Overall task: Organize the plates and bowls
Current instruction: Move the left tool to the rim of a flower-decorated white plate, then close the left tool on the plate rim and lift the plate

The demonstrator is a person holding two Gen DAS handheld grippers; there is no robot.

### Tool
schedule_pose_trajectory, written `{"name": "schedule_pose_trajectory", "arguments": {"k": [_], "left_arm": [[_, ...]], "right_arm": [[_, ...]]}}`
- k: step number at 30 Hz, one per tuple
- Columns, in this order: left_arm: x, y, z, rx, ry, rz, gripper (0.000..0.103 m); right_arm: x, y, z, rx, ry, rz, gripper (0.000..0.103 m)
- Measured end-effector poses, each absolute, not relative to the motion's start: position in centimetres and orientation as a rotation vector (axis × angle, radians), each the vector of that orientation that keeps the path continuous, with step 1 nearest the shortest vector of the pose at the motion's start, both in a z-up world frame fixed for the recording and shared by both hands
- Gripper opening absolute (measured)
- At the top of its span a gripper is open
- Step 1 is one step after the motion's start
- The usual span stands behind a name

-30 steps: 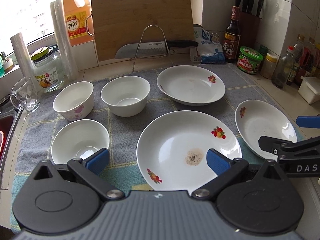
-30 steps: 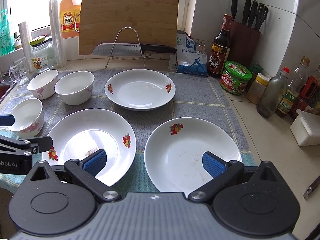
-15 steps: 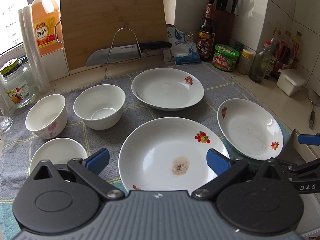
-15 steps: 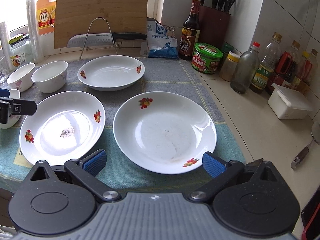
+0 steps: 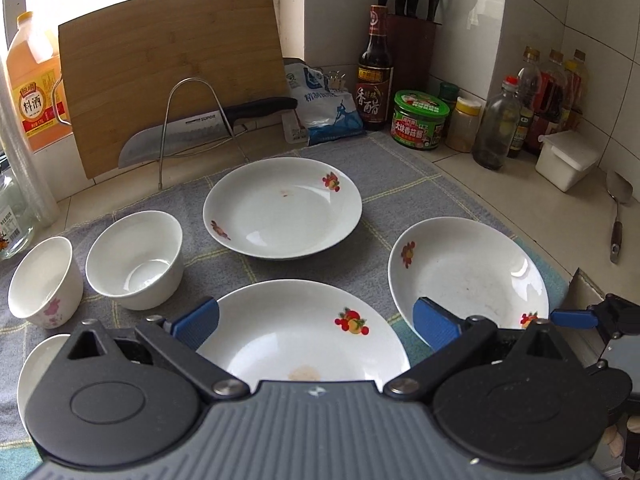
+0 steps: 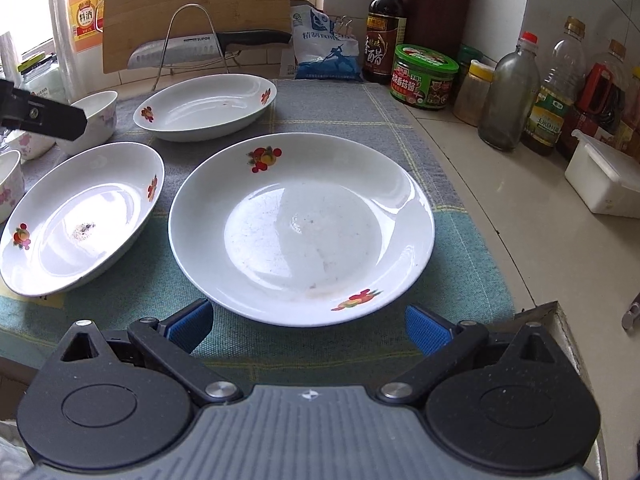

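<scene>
Three white plates with fruit prints lie on a grey-green cloth point(image 5: 392, 168): a far plate point(image 5: 282, 214), a near stained plate point(image 5: 296, 336) and a right plate point(image 5: 468, 272). Three white bowls stand at the left: one plain point(image 5: 134, 258), one with pink flowers point(image 5: 42, 282), one at the near edge point(image 5: 38, 364). My left gripper point(image 5: 316, 320) is open above the near plate, holding nothing. My right gripper point(image 6: 308, 324) is open just before the near rim of the right plate point(image 6: 302, 224); the stained plate point(image 6: 80, 216) lies to its left.
A bamboo cutting board point(image 5: 172, 92) and a knife point(image 5: 208, 124) on a wire rack stand at the back. Sauce bottles point(image 5: 374, 68), a green-lidded jar point(image 5: 418, 120), a white box point(image 5: 566, 160) and a spatula point(image 5: 618, 208) crowd the right counter. The counter edge point(image 6: 556, 312) lies near right.
Both grippers have swung right and lower toward the counter. The right plate now fills the right wrist view's centre. Plates and bowls have not moved; both grippers stayed open.
</scene>
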State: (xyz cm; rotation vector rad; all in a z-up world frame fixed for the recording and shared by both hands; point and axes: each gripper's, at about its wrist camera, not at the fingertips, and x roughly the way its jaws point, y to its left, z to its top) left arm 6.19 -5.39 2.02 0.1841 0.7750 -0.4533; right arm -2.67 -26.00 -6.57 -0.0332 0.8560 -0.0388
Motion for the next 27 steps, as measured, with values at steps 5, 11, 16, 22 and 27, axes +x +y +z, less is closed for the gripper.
{"name": "schedule_pose_trajectory", "arguments": {"k": [5, 11, 16, 22, 27], "left_arm": [[7.1, -7.1, 1.8, 0.2, 0.752, -0.472, 0.102], [8.3, -8.6, 1.4, 0.174, 0.775, -0.574, 0.102], [10.0, -9.9, 0.9, 0.117, 0.848, -0.643, 0.102], [10.8, -12.8, 0.6, 0.25, 0.827, -0.695, 0.102], [11.9, -15.1, -0.2, 0.314, 0.842, -0.763, 0.102]], "right_arm": [[-1.8, -27.0, -7.9, -0.039, 0.865, 0.014, 0.103], [-0.9, -27.8, -8.5, -0.058, 0.84, 0.071, 0.103], [-1.1, -28.2, -8.9, -0.086, 0.792, 0.132, 0.103], [-1.4, -28.4, -9.2, -0.089, 0.754, 0.158, 0.103], [-2.1, -28.6, -9.5, -0.086, 0.712, 0.168, 0.103]]}}
